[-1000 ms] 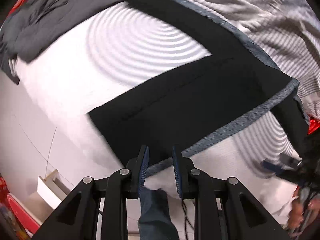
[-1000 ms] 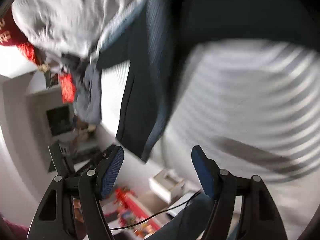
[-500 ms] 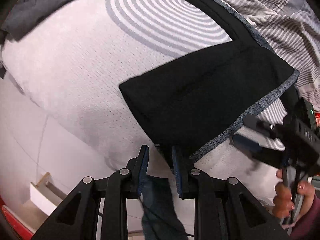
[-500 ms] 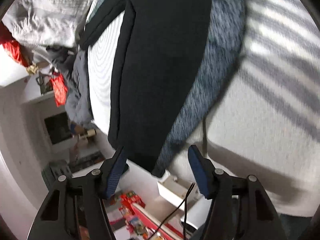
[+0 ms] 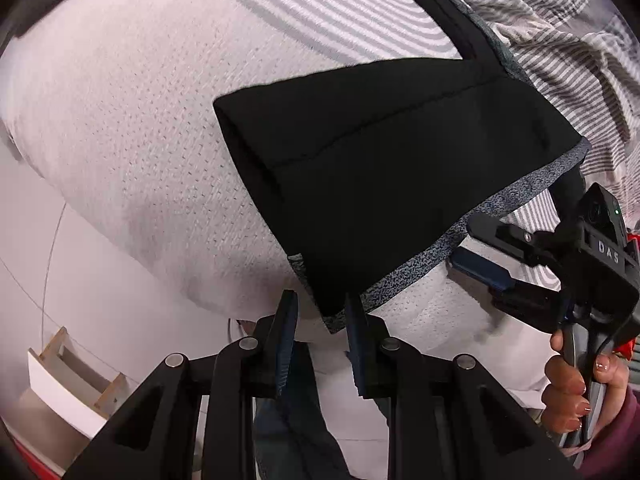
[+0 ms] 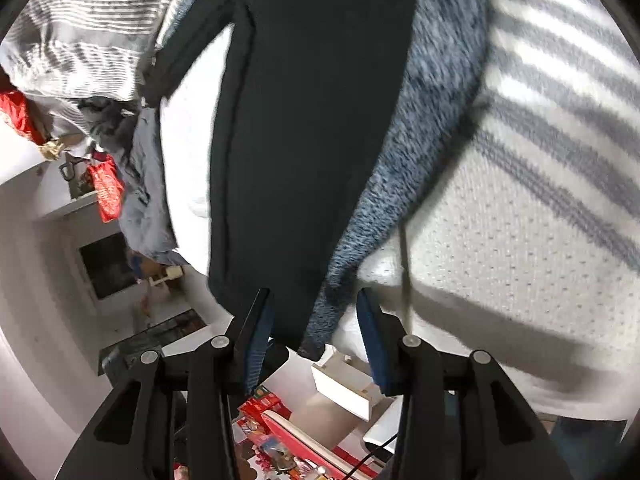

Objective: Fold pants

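Observation:
Black pants [image 5: 384, 168] with a speckled grey-blue waistband [image 5: 472, 244] lie on the white mattress [image 5: 132, 128], one leg folded over the other. My left gripper [image 5: 320, 312] is open; the waistband's near corner lies between its fingers at the mattress edge. My right gripper [image 6: 316, 320] is open, with the waistband's other corner [image 6: 320, 332] between its fingers. The right gripper also shows in the left wrist view [image 5: 492, 260], beside the waistband. The pants [image 6: 304, 128] run away up the right wrist view.
A grey-striped duvet [image 5: 560, 40] is bunched at the far right of the bed. A grey garment [image 6: 148, 200] hangs off the bed's far end. A white box [image 5: 64, 384] stands on the floor. Red items [image 6: 106, 188] hang on the wall.
The left gripper opened slightly and drew nearer the waistband corner. The right gripper moved in along the waistband until its corner came between the fingers, which narrowed.

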Action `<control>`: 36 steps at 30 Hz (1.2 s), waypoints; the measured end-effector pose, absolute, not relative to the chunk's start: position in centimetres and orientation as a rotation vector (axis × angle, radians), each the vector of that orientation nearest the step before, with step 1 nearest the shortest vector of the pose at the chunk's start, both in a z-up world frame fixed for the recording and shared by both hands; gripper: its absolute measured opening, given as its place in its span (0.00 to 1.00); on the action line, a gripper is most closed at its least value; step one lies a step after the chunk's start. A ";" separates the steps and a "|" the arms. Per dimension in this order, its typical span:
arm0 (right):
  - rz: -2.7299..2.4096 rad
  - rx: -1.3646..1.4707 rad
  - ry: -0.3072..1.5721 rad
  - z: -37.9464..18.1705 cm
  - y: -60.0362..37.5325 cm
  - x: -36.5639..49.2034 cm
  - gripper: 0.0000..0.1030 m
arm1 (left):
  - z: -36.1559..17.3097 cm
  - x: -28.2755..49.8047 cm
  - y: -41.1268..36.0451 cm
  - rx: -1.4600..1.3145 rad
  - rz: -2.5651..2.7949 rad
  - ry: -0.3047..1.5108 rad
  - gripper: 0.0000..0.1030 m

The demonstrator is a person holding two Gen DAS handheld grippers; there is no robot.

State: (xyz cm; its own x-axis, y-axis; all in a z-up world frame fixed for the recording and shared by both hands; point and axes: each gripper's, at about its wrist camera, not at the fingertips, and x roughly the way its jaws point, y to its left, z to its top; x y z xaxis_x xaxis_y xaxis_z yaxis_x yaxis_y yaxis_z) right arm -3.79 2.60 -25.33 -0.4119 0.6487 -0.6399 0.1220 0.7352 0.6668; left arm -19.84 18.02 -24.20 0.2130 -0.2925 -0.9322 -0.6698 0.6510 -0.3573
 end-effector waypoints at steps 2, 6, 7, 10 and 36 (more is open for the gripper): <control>0.661 0.605 1.920 -25.7 3.1 -3.5 0.46 | -24.5 -19.7 17.9 -0.891 0.310 1.374 0.24; 0.660 0.624 1.945 -25.8 3.9 -3.1 0.07 | -24.4 -19.9 17.8 -0.914 0.291 1.362 0.24; 0.664 0.651 1.947 -25.7 4.0 -3.0 0.07 | -24.2 -20.0 17.8 -0.922 0.286 1.356 0.24; 0.699 0.720 1.931 -24.5 3.7 -2.9 0.07 | -23.6 -20.7 17.9 -0.955 0.264 1.337 0.24; 0.899 0.803 1.857 -19.5 6.1 0.7 0.07 | -18.2 -15.3 20.0 -0.942 0.216 1.142 0.15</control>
